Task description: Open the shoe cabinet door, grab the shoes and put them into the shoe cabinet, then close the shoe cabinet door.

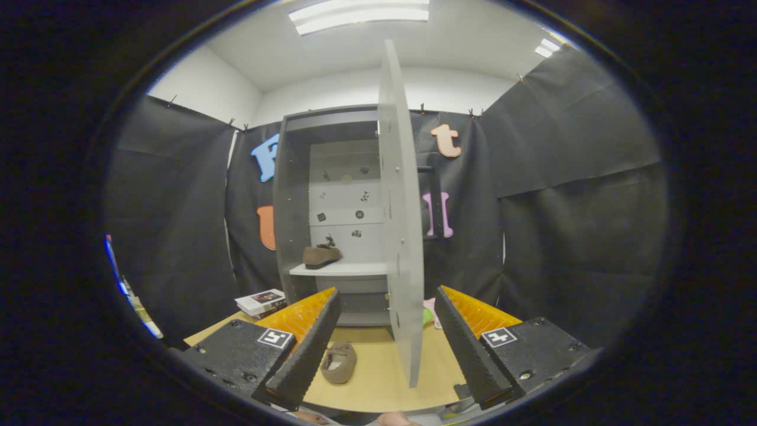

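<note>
Cabinet (pixel 295 195): upright at the table's far edge, interior exposed.
Door (pixel 401 225): swung wide, seen edge-on, its bottom corner between the fingers.
Table (pixel 378 378): wooden top, bare in the middle.
Gripper (pixel 381 349): jaws spread wide, holding nothing, above the table's near edge.
Books (pixel 260 302): small stack at the table's far left corner, beside the cabinet.
Shoe (pixel 321 255): on the cabinet shelf, at its left end.
Second shoe (pixel 339 362): on the table, just beside the left finger.
</note>
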Available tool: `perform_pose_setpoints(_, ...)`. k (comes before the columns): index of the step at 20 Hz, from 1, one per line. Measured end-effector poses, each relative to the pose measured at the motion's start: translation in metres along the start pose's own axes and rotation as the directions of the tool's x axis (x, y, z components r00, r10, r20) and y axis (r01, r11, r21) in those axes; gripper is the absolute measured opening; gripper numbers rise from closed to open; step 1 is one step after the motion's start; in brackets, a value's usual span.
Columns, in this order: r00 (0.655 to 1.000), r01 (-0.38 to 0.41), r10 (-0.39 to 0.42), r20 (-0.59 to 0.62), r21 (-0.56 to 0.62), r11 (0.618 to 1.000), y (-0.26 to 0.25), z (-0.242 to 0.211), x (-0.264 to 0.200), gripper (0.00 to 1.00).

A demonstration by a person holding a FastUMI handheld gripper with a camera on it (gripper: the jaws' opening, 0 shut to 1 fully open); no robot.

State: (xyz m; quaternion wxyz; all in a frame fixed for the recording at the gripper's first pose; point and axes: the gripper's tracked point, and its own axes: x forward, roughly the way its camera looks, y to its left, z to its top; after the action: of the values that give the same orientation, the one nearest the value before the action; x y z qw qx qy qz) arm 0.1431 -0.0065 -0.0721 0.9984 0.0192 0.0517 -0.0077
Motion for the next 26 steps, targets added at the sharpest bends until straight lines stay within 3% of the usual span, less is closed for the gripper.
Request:
perform_pose_setpoints(5,0.996,-0.071,0.072,-0.048,0.010,0.997,0.029,-0.027,0.007,1.00)
perform_pose_setpoints(9,0.992,-0.067,0.075,-0.101,0.074,0.995,0.042,-0.050,0.019,1.00)
perform_pose_setpoints(13,0.987,-0.055,0.062,-0.148,0.056,0.997,0.050,-0.076,0.034,1.00)
perform_pose_setpoints(22,0.952,-0.097,0.102,-0.287,0.032,0.995,0.085,-0.147,0.089,1.00)
perform_pose_setpoints(26,0.920,-0.096,0.090,-0.382,0.004,0.995,0.092,-0.192,0.107,1.00)
